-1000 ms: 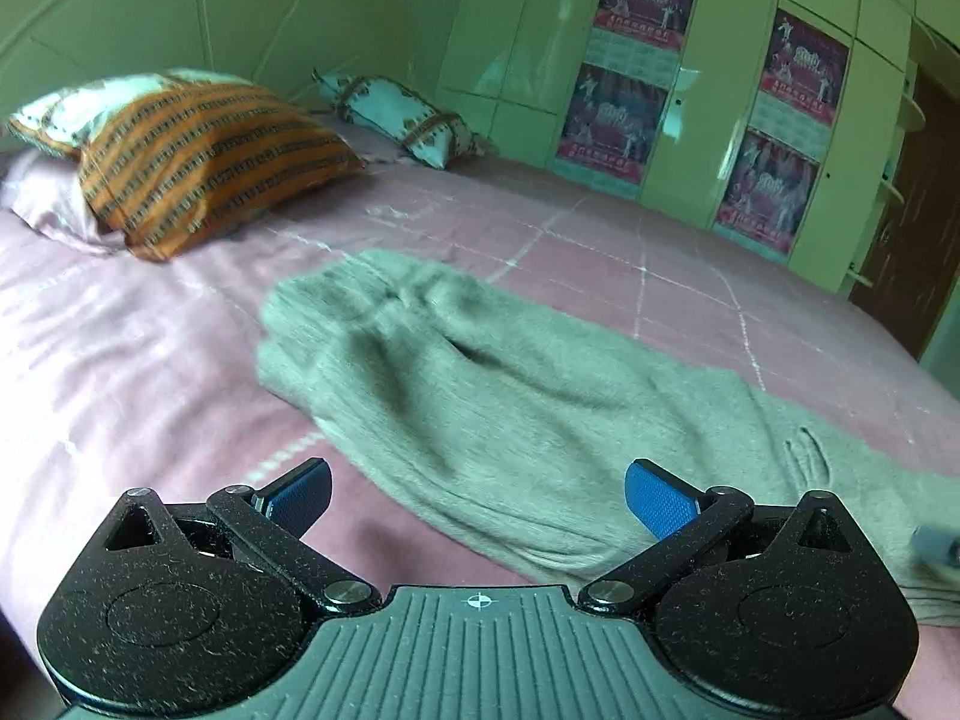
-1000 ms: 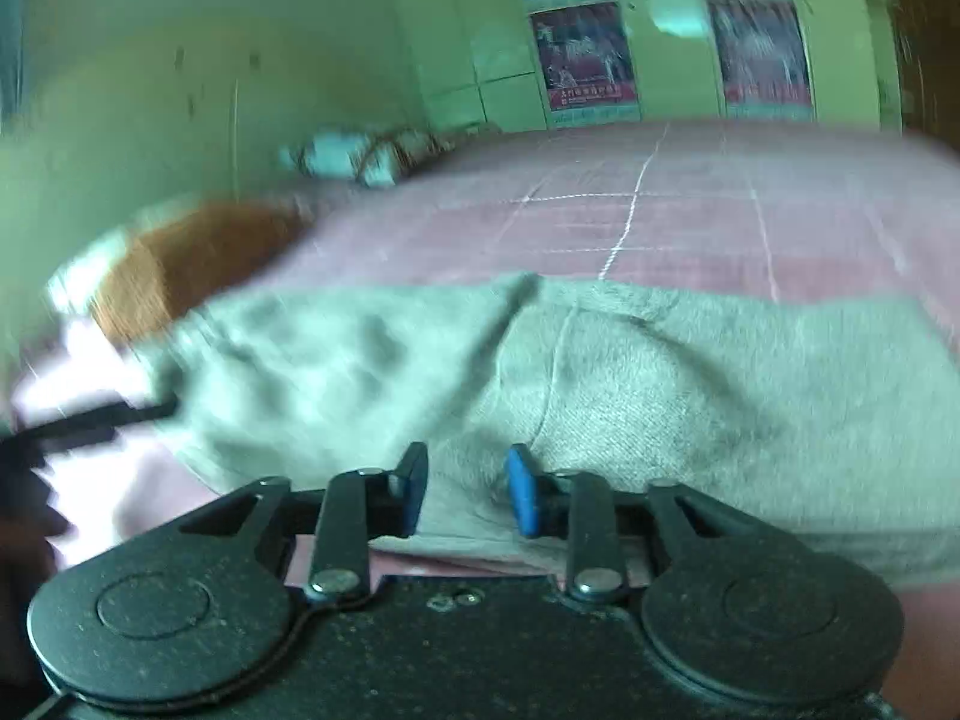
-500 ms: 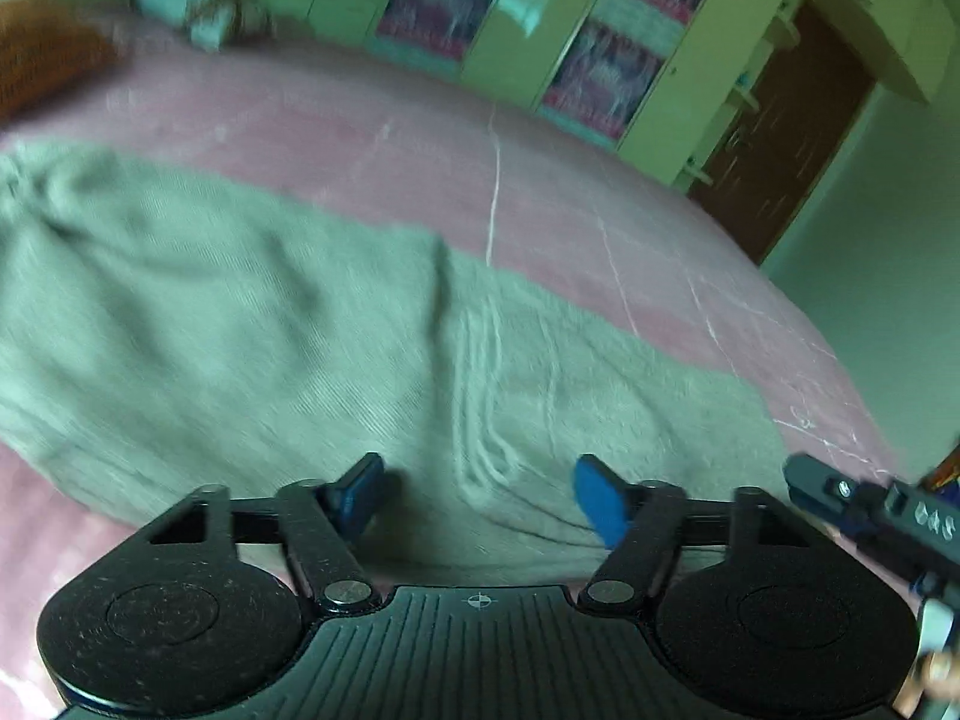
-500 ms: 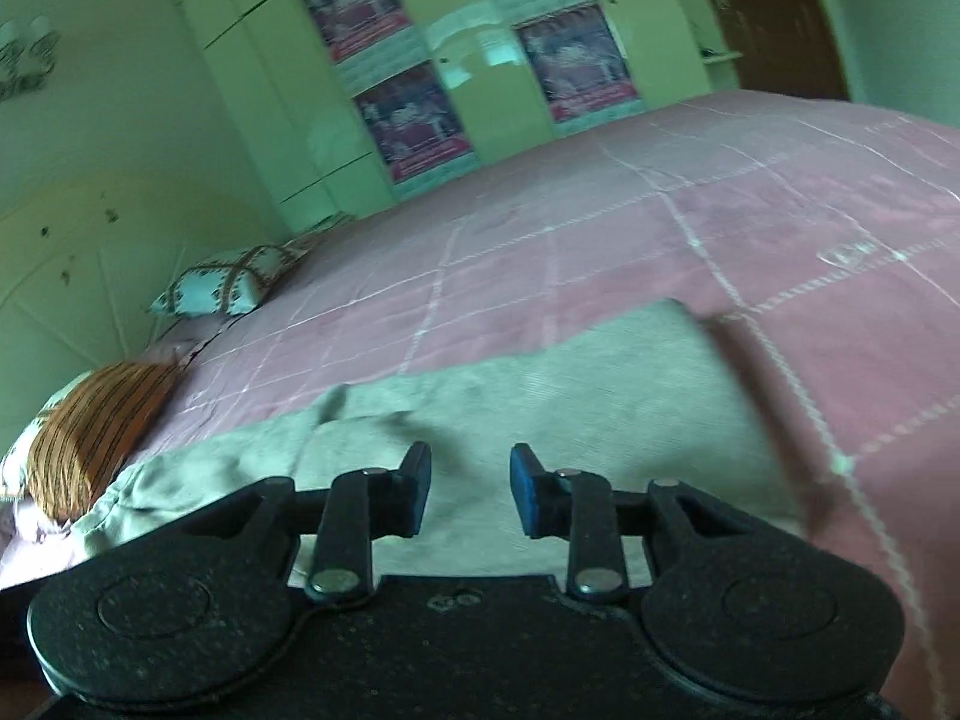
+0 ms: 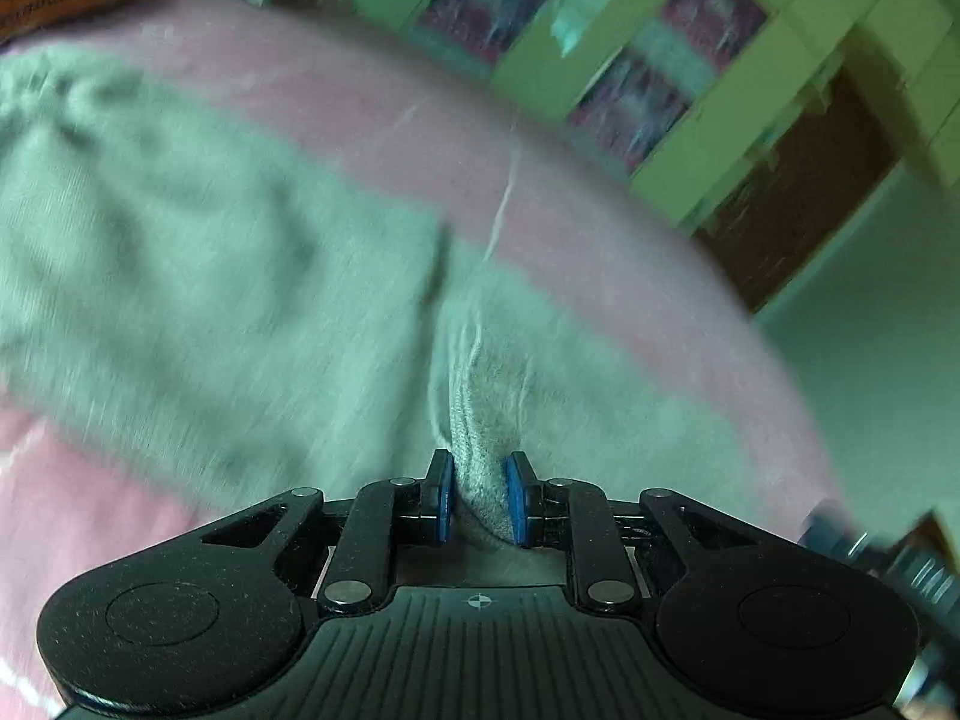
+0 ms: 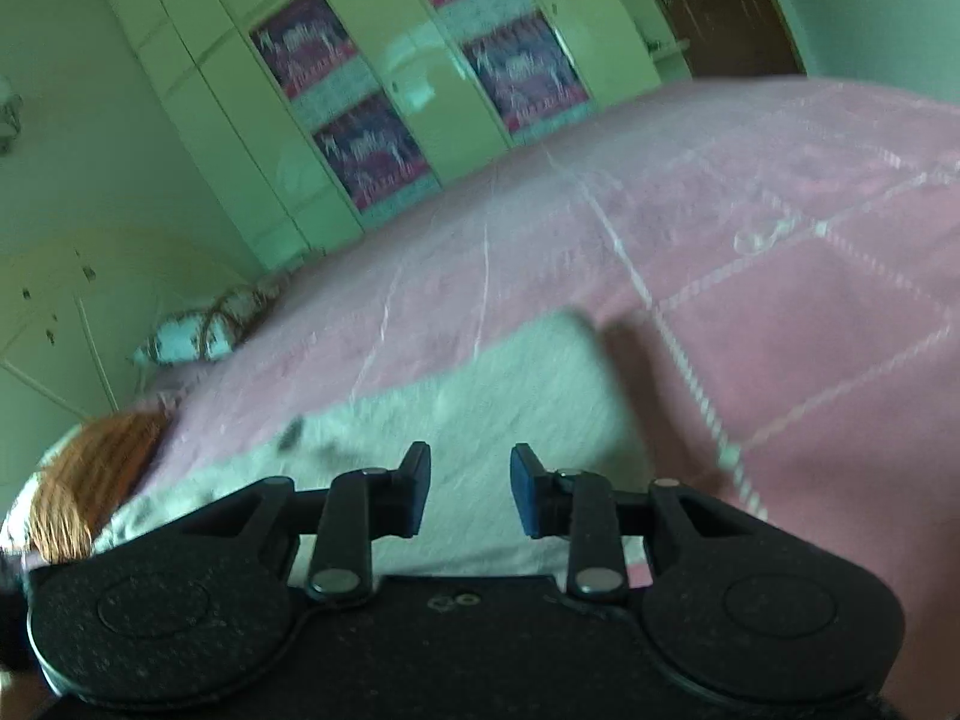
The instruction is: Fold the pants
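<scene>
a: where do we stand with the pants [image 5: 228,276]?

b: they lie lengthwise across the pink bedspread [image 6: 810,300], long axis running away to our left. our left gripper [image 5: 477,498] is pinching a bunched ridge of the grey cloth.

a: and the right gripper [image 6: 470,495]?

b: parted, with nothing between its pads, hovering over the far end [image 6: 540,372], so it looks nearer that end.

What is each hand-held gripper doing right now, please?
Left hand-held gripper: closed on a bunched fold of the grey pants.
Right hand-held gripper: open over the pants, holding nothing.
</scene>
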A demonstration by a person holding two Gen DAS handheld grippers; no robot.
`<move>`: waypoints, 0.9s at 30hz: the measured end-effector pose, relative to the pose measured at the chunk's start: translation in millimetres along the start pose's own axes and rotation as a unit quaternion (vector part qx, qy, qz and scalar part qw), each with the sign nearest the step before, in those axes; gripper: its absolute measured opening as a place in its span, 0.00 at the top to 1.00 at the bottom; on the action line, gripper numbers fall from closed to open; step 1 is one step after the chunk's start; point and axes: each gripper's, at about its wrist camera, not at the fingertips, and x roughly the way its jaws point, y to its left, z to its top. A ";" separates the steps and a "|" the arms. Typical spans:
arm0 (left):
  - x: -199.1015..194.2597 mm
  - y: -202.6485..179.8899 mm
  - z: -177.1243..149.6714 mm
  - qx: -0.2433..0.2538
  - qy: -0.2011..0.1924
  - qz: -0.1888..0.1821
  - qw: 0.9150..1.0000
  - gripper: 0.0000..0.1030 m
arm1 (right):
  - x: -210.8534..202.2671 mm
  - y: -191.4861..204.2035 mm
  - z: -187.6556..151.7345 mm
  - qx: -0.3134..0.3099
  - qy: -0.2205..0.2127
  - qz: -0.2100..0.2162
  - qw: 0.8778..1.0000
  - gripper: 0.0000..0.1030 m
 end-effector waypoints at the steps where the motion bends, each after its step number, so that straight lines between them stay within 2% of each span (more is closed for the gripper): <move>1: 3.8 6.1 -4.3 -0.005 -0.003 -0.002 1.000 0.79 | 4.3 -3.1 -1.5 -0.005 0.005 -0.007 1.000 0.77; 2: 5.9 8.9 -5.0 -0.011 -0.005 -0.007 1.000 0.78 | 17.6 -7.7 -5.1 -0.009 0.040 -0.032 0.999 0.80; 3: 6.4 8.7 -3.2 -0.016 -0.004 -0.008 1.000 0.78 | 35.9 -13.3 -10.6 -0.013 0.098 -0.056 0.994 0.82; 4: 6.3 7.2 -0.5 -0.018 -0.002 -0.008 1.000 0.77 | 41.1 -15.8 -14.2 -0.022 0.108 -0.057 0.992 0.85; 6: -2.9 2.1 6.6 -0.001 -0.010 0.004 1.000 0.76 | 33.9 -14.9 -7.6 -0.019 0.094 -0.047 0.994 0.85; 8: -15.0 -7.5 14.7 0.039 -0.040 0.033 0.998 0.76 | 24.4 -15.2 1.3 -0.012 0.064 -0.035 0.997 0.81; 11: -16.9 -28.8 35.7 0.094 -0.066 0.030 0.993 0.76 | 26.4 -17.7 15.2 -0.009 0.045 -0.034 0.998 0.81; 13: -9.8 -47.4 48.4 0.118 -0.068 0.006 0.991 0.76 | 37.1 -15.8 25.1 -0.015 0.041 -0.033 0.998 0.81; 14: -1.2 -56.8 52.9 0.126 -0.066 -0.010 0.990 0.76 | 43.5 -13.9 30.6 -0.021 0.040 -0.035 0.998 0.81; 17: 31.8 -79.4 62.7 0.153 -0.039 -0.027 0.987 0.76 | 63.4 -9.4 47.2 -0.036 0.044 -0.036 0.998 0.81; 21: 71.5 -77.5 68.2 0.160 -0.002 0.020 0.987 0.76 | 96.9 -1.3 62.0 -0.059 0.052 -0.030 0.996 0.81; 23: 84.6 -66.9 66.9 0.147 0.021 0.025 0.989 0.77 | 116.7 -3.2 61.5 -0.069 0.074 -0.044 0.994 0.83; 25: 86.2 -64.6 60.3 0.155 0.015 0.022 0.987 0.77 | 144.4 -15.0 54.3 -0.059 0.133 -0.072 0.987 0.85; 27: 85.3 -68.1 57.9 0.166 0.011 0.028 0.986 0.76 | 146.2 -20.9 49.4 -0.050 0.132 -0.063 0.988 0.85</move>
